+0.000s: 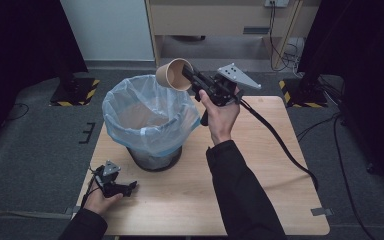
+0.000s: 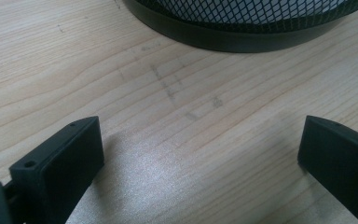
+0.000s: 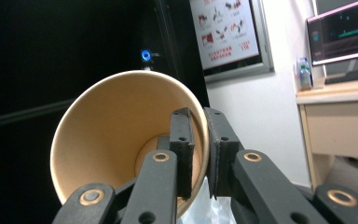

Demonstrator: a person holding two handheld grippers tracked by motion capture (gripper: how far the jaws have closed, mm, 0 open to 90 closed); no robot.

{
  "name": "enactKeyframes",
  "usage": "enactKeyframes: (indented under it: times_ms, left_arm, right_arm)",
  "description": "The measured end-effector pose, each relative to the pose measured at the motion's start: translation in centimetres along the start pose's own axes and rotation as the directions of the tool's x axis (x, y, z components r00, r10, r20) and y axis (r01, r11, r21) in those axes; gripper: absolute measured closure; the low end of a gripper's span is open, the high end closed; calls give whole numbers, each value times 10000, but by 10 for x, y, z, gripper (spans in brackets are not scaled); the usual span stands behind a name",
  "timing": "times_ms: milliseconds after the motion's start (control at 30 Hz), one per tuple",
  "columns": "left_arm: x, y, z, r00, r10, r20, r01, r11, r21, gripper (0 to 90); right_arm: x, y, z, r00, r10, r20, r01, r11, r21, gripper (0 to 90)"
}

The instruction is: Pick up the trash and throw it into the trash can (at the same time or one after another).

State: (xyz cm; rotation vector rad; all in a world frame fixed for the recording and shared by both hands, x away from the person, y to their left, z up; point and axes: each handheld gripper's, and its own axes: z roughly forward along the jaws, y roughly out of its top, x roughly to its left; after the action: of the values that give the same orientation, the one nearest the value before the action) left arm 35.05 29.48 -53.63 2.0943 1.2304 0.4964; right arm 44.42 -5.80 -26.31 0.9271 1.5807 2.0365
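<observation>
My right gripper (image 1: 189, 79) holds a brown paper cup (image 1: 174, 74) in the air above the far right rim of a mesh waste bin (image 1: 150, 122) lined with a clear blue bag. In the right gripper view the jaws are shut on the wall of the paper cup (image 3: 116, 135), one pad inside it and one outside, with the cup's mouth facing the camera. My left gripper (image 1: 129, 187) rests low on the wooden table (image 1: 260, 165) in front of the bin, jaws wide apart with nothing between them. The left gripper view shows bare wood and the bin's black base (image 2: 242, 37) ahead.
The bin stands on the left half of the table. A black cable (image 1: 275, 140) trails from the right gripper across the table to its right edge. Dark stands with striped feet (image 1: 75, 92) sit on the grey floor beyond the table.
</observation>
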Motion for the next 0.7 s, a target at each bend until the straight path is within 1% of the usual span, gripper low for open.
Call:
enactKeyframes:
  times_ms: [200,333,367,400,433,467,533,600,700]
  left_arm:
    - [0,0,0,10000,0,-5,0,10000,-1,0]
    - [0,0,0,10000,-1,-4,1,10000,-3,0]
    - [0,0,0,10000,0,-2,0,10000,-1,0]
    - [0,0,0,10000,3,-4,-3,10000,0,0]
    - [0,0,0,10000,3,-4,-3,10000,0,0]
    - [0,0,0,10000,2,0,-2,10000,-1,0]
    - [0,0,0,10000,1,-1,-1,10000,-1,0]
    - [0,0,0,10000,1,-2,-1,10000,-2,0]
    - [0,0,0,10000,-1,-3,1,10000,-5,0]
  right_arm:
    - [2,-20,15,9999,71,140,-79,9983,574,829]
    - [3,-35,26,9998,67,185,-85,9945,1040,817]
    - [3,-39,28,9998,64,171,-84,9931,1171,784]
    - [2,-42,31,9999,129,109,-142,9912,1314,733]
    - [2,-42,31,9999,129,109,-142,9912,1314,733]
    - [2,-47,35,9999,83,56,-90,9887,1493,659]
    - [1,-50,37,9999,-163,-13,163,9861,1652,603]
    - [0,-46,34,9996,-291,36,281,9868,1595,548]
    - [-3,-32,26,9970,-713,311,662,9874,1436,425]
